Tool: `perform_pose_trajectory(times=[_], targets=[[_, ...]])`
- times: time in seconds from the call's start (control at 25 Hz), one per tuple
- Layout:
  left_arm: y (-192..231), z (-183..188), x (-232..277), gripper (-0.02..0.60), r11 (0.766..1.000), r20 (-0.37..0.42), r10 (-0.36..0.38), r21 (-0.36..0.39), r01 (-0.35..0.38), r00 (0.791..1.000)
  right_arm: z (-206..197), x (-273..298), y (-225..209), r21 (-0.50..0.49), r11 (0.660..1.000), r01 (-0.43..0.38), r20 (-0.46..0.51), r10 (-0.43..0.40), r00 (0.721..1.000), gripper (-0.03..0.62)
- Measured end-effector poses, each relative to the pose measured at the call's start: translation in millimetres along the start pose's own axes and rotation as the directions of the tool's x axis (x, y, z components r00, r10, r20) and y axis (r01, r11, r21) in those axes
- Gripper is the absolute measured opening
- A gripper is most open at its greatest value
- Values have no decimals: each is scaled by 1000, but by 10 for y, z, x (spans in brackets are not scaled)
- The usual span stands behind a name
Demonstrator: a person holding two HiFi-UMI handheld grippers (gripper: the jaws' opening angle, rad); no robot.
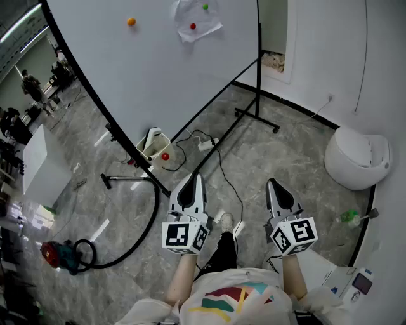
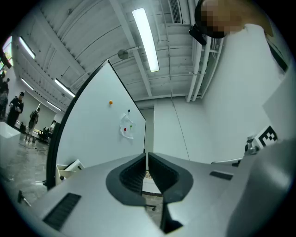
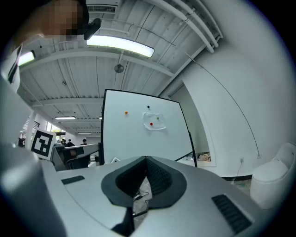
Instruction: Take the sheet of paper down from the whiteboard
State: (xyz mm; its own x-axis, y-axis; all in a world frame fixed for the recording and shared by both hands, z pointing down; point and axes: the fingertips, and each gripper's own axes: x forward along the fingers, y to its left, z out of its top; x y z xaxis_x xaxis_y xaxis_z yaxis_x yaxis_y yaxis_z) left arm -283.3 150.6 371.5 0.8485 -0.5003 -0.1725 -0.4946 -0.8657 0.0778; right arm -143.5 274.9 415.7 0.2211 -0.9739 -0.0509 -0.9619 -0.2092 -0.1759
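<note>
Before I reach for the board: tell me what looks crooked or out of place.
The sheet of paper on the whiteboard is crumpled and hangs askew under a red magnet and a green magnet. A red ball lies loose near the board's foot.

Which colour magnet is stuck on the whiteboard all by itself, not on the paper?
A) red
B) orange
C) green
B: the orange magnet sits on the bare whiteboard, off to the left of the sheet of paper, while the red magnet and green magnet are on the paper.
</note>
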Motion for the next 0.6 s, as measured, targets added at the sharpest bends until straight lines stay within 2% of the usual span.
perform_pose_trajectory(times=[0.12,0.28,0.44,0.6], targets=[[226,-113,481,46,1000,29,-5,-24,6,1000,-42,408,-212,-28,1000,11,2,-11,1000,12],[609,-228,1264,46,999,30,-14,-42,15,999,-25,1140,-515,-45,999,16,-12,-16,1000,12],[1021,-128,2189,61,999,45,-52,0,52,998,221,2165,-755,-78,997,-11,22,13,1000,12],[1474,127,3103,74,999,135,-37,12,36,990,585,3189,-872,-153,985,-84,49,92,995,12]])
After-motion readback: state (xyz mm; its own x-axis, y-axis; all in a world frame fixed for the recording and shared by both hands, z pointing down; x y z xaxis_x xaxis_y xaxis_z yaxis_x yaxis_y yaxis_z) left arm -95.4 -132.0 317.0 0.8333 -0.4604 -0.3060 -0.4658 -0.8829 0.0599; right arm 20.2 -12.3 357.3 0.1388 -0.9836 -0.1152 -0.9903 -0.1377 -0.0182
